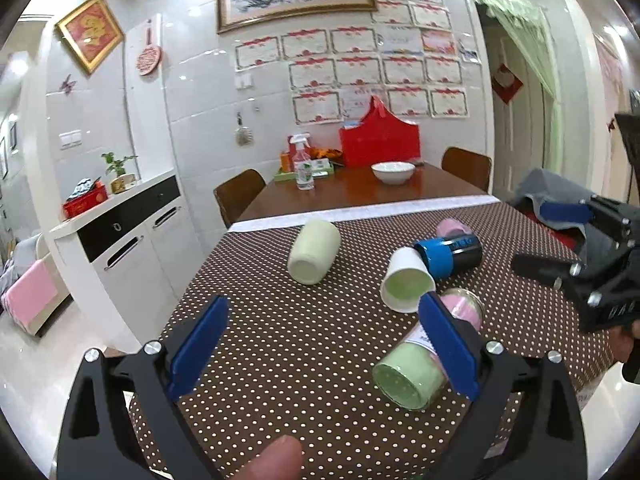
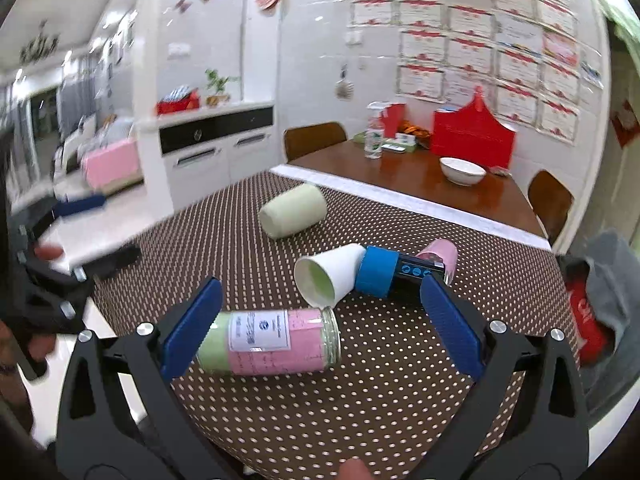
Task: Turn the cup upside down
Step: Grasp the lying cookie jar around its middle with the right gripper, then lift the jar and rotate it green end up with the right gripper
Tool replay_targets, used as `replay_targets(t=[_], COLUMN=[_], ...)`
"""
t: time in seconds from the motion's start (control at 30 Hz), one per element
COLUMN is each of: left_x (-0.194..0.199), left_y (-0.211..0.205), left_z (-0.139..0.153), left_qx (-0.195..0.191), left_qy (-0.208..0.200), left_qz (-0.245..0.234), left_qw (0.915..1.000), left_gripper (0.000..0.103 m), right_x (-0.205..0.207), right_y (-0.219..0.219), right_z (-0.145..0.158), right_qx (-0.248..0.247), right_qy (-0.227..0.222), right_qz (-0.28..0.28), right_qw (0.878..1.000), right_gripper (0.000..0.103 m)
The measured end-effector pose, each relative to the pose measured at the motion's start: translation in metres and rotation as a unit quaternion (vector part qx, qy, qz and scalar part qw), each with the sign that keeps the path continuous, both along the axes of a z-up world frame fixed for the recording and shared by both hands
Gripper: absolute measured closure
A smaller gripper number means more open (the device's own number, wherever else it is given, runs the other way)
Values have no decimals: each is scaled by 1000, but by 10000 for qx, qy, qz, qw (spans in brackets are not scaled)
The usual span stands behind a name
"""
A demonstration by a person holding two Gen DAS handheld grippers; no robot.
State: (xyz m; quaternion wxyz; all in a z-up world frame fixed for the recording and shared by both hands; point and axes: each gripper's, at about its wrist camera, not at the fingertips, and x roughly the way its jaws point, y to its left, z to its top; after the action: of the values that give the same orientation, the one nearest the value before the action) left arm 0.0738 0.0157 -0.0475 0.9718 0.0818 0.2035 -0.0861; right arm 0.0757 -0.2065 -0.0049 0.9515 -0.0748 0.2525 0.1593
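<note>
Right wrist view: right gripper [image 2: 320,324] wide open, empty
Left gripper [image 1: 324,344]: wide open, empty
Paper cup [image 2: 330,276]: on its side mid-tablecloth, touching blue-capped bottle [image 2: 394,276]
Handling: probably light, crushable; grip sidewall gently

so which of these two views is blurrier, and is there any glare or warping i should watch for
The right wrist view is blurrier: its left edge smears, including the left hand-held gripper there, while the glass jar stays fairly sharp. The left wrist view is crisp, the pale green cup clear. Both views bend straight lines, like the white cabinet, toward the rim, and the wall tiles show small light glints.
</note>
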Motion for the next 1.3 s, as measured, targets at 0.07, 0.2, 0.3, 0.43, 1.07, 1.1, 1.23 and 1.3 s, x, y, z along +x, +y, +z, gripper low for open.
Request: replay_targets(t=[0.07,0.2,0.3,0.43,1.07,1.1,1.23,1.3], left_x=[-3,-9,-11,-10,4,5,11,13], left_y=[4,10,13,14,23,24,27,29], left_z=[2,4,3,-2,-40,-42,-50,-53], left_qx=[-57,-161,-218,-232,-112,-96,-85,-105], left_qy=[-48,-146,-170,-162,245,275,375,426], left_qz=[66,174,223,302,755,772,839,836], left_qw=[10000,9996,9994,9991,9968,9966,9957,9955], left_gripper=[9,9,9,9,9,9,9,9], right_x=[1,3,7,13,57,58,64,67], right_y=[3,9,13,24,73,76,90,97], right_z=[-2,-5,-7,-11,-59,-61,-66,-68], right_qx=[-99,-301,-338,-633,-2657,-2749,-3110,-3292], right_qy=[18,7,65,48,735,738,964,1111], right_qz=[122,308,426,624,2750,2849,3350,3617], right_qw=[9999,9991,9985,9960,9211,9153,8841,8651], right_gripper=[6,6,6,6,6,7,11,11])
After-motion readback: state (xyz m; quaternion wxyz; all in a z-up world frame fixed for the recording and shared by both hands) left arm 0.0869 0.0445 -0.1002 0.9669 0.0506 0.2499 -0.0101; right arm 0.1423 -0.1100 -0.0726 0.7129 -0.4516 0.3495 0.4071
